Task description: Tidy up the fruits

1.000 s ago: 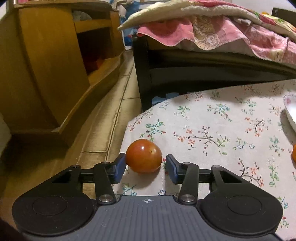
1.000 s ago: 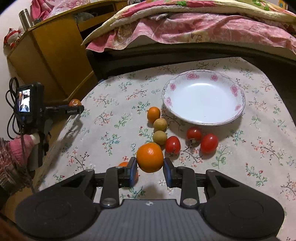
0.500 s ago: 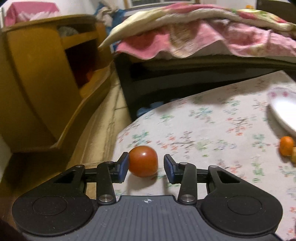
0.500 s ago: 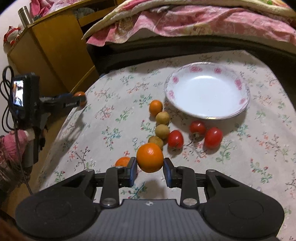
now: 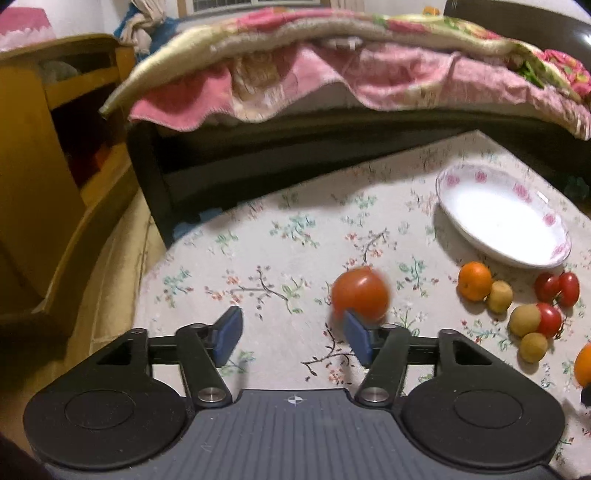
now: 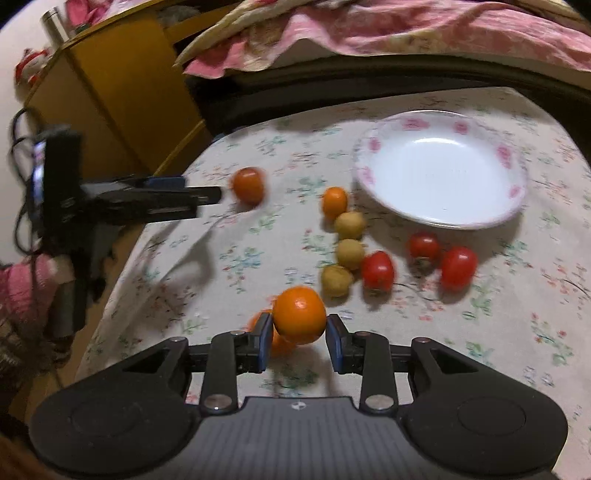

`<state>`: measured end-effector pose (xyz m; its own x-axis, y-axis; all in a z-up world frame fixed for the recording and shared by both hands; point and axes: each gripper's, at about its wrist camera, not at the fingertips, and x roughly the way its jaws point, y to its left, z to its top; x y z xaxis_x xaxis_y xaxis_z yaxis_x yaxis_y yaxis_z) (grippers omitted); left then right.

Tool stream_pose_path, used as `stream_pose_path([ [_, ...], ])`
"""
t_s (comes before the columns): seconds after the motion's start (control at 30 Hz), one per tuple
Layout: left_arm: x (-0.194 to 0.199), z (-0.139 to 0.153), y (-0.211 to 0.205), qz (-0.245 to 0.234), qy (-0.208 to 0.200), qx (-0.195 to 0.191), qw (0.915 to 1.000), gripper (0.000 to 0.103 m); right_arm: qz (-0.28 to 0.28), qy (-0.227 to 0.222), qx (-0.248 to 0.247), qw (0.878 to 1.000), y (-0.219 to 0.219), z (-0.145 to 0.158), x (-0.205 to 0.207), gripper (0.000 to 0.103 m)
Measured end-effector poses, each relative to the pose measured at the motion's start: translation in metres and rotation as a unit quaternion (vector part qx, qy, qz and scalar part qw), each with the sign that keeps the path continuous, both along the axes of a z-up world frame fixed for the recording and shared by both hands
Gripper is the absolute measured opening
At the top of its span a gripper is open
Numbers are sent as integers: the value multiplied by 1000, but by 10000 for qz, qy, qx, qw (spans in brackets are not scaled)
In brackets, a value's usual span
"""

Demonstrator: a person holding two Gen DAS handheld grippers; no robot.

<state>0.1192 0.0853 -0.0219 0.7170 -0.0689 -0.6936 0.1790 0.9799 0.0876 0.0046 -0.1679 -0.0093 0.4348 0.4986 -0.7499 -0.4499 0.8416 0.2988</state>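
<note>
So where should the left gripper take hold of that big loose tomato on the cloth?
Across its widest middle, coming in low from the near side. The big tomato is round and smooth, free of other fruit, and lies beyond the open left gripper, just past the right finger's tip.

A floral tablecloth covers the near surface, pale with small sprigs. Behind it runs a dark bed frame, piled with a pink blanket and a flowered quilt — both hang over the edge. On the left stands a yellow wooden cabinet, shelves open, over a tan tiled floor. The light is warm — indoor.
</note>
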Motion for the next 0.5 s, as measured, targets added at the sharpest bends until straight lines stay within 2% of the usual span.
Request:
stream_pose_path([
  [0.07,1,1,1,-11,63,-45,10000,71,147,-91,-83,9998,9,-2,-2,49],
  [0.13,2,2,0,-55,118,-109,9999,73,233,-218,-224,9992,18,-6,-3,55],
  [0.4,-2,8,-8,-189,195,-239,9993,76,198,-197,-249,9993,27,-16,3,49],
  [0.5,-6,10,-12,-292,186,-262,9991,78,152,-1,-142,9998,22,-17,7,49],
])
